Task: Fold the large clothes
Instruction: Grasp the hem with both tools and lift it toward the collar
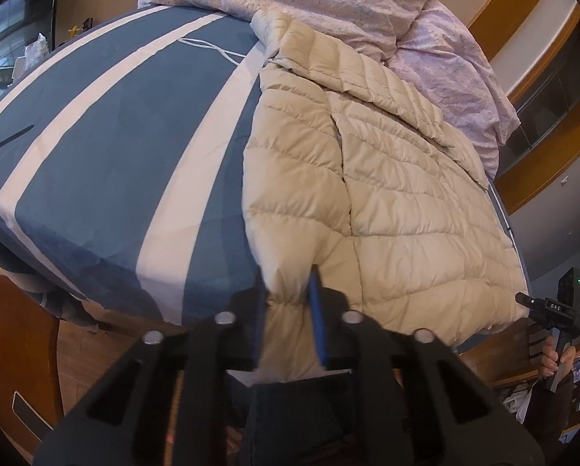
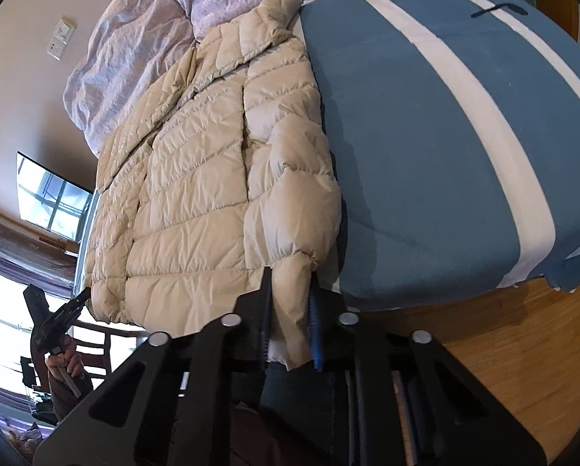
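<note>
A beige quilted puffer jacket [image 1: 387, 194] lies flat on a bed with a blue-and-white striped cover [image 1: 107, 147], hem toward me at the bed's near edge. My left gripper [image 1: 288, 283] is shut on the jacket's near hem corner. In the right wrist view the jacket [image 2: 197, 178] lies lengthwise, and my right gripper [image 2: 290, 283] is shut on a sleeve cuff at the jacket's near edge. The right gripper also shows in the left wrist view [image 1: 523, 301] at the jacket's far hem corner; the left gripper shows in the right wrist view [image 2: 84, 295] at the other corner.
A crumpled lilac duvet [image 1: 329, 4] is heaped at the head of the bed, touching the jacket's collar. A white cord [image 1: 208, 44] lies on the bed cover. Wooden floor [image 2: 503, 349] lies beyond the bed edge. A window [image 2: 49, 198] is at the left.
</note>
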`<state>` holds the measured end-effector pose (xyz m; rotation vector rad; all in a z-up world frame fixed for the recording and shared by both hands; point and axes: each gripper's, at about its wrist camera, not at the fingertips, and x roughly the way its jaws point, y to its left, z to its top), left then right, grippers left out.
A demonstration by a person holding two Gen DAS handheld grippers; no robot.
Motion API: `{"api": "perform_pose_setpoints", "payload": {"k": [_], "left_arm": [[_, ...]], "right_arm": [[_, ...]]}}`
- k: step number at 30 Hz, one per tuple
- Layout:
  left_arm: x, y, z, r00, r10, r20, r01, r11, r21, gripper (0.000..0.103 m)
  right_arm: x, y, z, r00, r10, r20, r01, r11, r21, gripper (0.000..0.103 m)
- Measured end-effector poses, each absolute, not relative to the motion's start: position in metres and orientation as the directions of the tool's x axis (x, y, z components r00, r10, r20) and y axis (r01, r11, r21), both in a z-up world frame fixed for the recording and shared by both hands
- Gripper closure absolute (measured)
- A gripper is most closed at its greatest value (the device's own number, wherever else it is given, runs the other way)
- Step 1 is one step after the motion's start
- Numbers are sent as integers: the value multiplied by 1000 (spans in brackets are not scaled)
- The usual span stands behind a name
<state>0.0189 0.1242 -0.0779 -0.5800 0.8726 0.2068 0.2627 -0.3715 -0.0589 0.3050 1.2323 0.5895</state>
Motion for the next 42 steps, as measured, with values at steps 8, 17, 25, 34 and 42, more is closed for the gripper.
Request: {"api": "perform_pose_setpoints", "payload": {"k": [8,17,25,34,42], "left_arm": [[23,120,-48,656,23,-754,-392,865,-315,96],[39,134,-6,699,111,-706,-406,875,-264,97],[80,153,25,720,172,-672,-423,877,-229,97],[139,175,43,721,210,-661,-443,873,-206,97],[189,192,47,708,248,-661,-468,866,-176,97]], "right_arm": [[270,-367,-27,319,561,-764,-270,826,494,94],[298,-346,10,420,525,-741,-304,850,430,94],[332,-317,36,483,488,-727,-334,870,363,94],[385,-278,43,538,428,-726,-335,899,282,94],[436,-255,31,551,396,-735,-318,914,254,94]]}}
